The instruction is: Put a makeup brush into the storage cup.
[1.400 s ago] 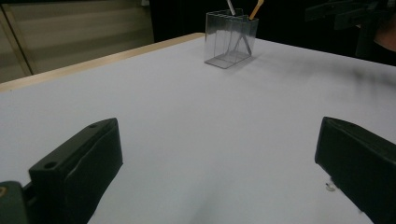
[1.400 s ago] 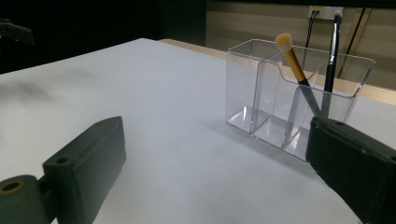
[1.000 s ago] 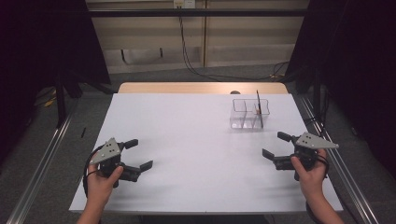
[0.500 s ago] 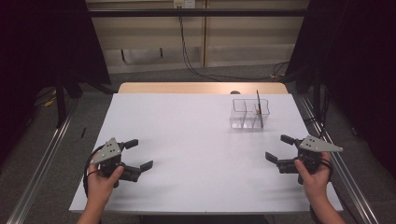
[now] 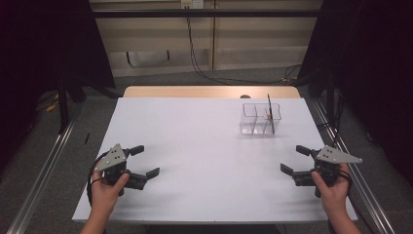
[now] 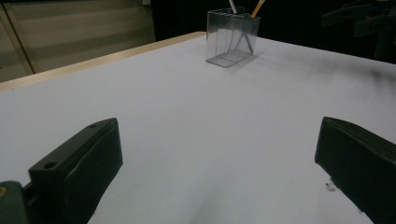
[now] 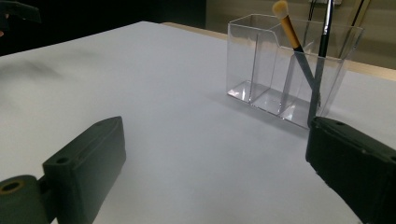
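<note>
- Your left gripper (image 5: pixel 144 161) and right gripper (image 5: pixel 295 160) both hover spread wide, gripping nothing.
- One clear organizer (image 5: pixel 261 119) far right, holding two brushes.
- Right gripper view reveals the tan-tipped brush (image 7: pixel 293 39).

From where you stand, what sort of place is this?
Probably a lab or recording studio, not a home: a bare white table ringed by black curtains, cables trailing over the floor, and two hand-held grippers, left and right.
</note>
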{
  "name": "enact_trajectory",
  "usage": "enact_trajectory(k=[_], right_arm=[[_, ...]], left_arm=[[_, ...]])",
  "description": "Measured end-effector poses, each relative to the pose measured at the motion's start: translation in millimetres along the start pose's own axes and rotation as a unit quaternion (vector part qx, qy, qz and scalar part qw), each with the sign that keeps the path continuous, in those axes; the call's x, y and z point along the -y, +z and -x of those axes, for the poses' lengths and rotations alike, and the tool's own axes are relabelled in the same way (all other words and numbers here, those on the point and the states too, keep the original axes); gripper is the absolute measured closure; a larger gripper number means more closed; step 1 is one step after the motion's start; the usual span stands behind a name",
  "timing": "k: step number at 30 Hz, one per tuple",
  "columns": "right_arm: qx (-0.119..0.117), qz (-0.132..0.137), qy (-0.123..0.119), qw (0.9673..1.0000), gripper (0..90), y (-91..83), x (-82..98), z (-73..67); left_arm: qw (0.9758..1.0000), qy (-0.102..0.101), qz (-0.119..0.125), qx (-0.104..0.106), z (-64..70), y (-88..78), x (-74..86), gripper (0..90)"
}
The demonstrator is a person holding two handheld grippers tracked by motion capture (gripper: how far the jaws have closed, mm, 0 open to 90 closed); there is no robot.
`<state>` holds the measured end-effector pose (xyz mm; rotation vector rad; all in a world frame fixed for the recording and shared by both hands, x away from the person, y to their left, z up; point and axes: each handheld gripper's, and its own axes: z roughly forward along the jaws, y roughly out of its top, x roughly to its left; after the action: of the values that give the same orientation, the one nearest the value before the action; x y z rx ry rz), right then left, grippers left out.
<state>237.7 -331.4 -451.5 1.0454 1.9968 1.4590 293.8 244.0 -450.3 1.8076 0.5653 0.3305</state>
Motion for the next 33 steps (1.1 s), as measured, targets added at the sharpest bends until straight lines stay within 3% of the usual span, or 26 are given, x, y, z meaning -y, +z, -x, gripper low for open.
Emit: enact_trajectory(k=[33], right_arm=[[-0.012, -0.005, -0.002, 0.9999, 4.6, -6.2, 7.5, -8.5]], left_arm=[[1.0, 0.005, -0.002, 0.002, -0.4, 0.3, -0.9, 0.7]])
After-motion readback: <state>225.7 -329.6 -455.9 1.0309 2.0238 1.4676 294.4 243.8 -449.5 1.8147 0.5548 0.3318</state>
